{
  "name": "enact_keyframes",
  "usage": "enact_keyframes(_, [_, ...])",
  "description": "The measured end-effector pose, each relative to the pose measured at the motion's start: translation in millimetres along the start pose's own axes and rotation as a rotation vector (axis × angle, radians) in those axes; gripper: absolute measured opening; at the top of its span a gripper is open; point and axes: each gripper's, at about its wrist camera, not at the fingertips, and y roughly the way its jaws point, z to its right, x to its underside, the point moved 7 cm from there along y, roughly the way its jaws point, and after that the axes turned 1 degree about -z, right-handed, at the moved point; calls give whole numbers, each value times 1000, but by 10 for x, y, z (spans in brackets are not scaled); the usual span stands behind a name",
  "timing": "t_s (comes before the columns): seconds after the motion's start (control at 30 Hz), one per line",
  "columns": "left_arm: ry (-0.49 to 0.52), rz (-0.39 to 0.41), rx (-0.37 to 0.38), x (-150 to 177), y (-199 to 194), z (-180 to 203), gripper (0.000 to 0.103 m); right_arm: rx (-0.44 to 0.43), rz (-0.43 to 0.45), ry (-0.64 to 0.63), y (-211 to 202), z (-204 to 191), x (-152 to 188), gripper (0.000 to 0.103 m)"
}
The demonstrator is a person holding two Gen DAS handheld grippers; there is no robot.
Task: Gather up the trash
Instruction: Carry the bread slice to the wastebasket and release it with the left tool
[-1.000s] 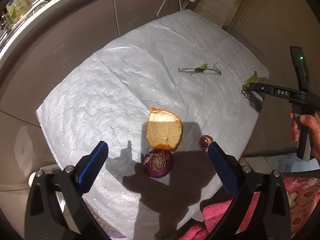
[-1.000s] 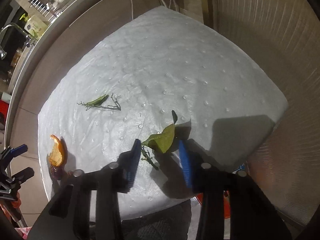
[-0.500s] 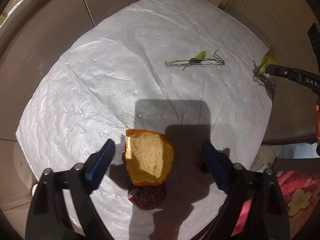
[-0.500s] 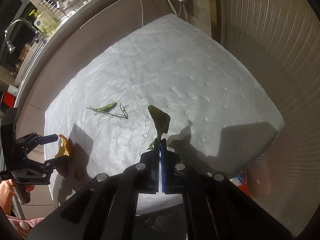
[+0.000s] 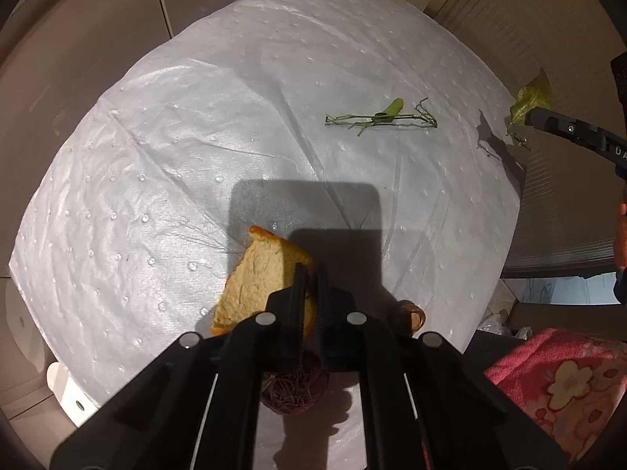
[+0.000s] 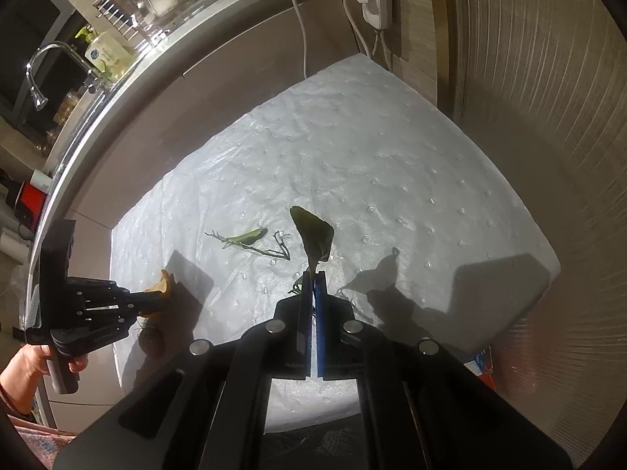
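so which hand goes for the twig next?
Neither is free: left tongs are shut on the bread, right tongs on the leaf. Once emptied, probably the right: the twig lies just beyond its tips.

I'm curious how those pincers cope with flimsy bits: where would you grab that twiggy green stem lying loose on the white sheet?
Grip the twiggy stem at its middle, where the small leaf and crossing stalks bunch thickest. Come straight down from above, fingers either side of its length, since it lies flat on the white sheet and offers no raised edge.
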Motion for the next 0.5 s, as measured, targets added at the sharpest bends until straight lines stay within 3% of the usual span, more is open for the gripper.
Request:
enact_keyframes(0.3, [-28, 121, 53, 47, -596, -41, 5, -50, 23, -98, -139, -533, -92, 2])
enact_keyframes(0.5, [-34, 223, 23, 412, -1210, -144, 5, -121, 30, -196, -263, -1129, -59, 2])
